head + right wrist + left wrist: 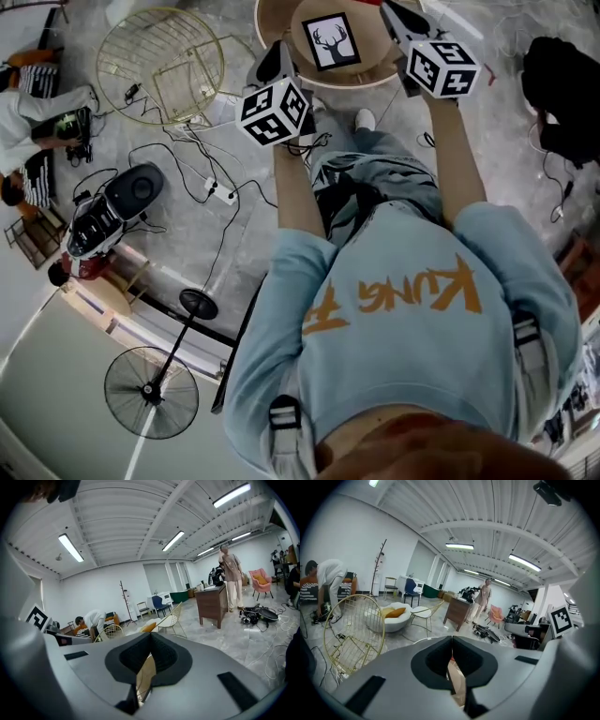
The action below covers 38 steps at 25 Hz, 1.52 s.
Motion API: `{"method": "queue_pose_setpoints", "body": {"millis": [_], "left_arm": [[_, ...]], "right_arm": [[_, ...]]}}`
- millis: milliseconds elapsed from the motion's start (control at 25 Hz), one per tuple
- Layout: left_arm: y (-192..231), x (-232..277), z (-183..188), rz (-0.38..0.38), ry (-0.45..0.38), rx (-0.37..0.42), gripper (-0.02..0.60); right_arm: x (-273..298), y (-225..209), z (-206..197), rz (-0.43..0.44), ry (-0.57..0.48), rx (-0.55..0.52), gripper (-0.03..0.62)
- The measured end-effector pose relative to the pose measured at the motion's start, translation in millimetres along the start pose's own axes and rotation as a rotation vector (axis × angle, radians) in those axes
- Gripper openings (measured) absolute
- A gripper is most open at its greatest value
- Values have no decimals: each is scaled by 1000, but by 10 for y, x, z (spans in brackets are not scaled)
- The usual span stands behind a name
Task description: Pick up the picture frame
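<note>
I hold my left gripper and right gripper with jaws closed, empty. Between them, the picture frame lies on the far round bench.

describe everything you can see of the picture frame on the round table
The picture frame is small and rectangular, with a thin black border, a white mat and a black stag-head silhouette with antlers. It lies flat and face up, turned slightly askew, near the middle of the pale round table. Only the tabletop touches it.
</note>
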<state>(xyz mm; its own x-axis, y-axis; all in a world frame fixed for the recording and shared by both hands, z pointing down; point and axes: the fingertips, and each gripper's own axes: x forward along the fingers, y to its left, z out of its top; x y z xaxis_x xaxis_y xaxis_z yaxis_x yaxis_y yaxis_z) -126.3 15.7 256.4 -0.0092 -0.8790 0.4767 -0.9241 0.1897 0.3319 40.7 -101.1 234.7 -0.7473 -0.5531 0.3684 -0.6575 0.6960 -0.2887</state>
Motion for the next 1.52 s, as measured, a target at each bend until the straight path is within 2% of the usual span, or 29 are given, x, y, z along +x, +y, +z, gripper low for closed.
{"method": "queue_pose_setpoints", "body": {"millis": [200,440,880,1520], "left_arm": [[33,268,-221,-11,58,-14,20],[14,533,-684,-30,148,-19,20],[247,801,-1945,-33,345,-56,20],[644,1345,-2907,-28,432,-98,20]], "right_arm": [[34,-127,-255,-38,49,17,-2],[19,-279,-773,-99,135,52,-2],[284,-402,-2080,-82,282,129,-2],[641,-414,-3253,-40,434,129,-2]]}}
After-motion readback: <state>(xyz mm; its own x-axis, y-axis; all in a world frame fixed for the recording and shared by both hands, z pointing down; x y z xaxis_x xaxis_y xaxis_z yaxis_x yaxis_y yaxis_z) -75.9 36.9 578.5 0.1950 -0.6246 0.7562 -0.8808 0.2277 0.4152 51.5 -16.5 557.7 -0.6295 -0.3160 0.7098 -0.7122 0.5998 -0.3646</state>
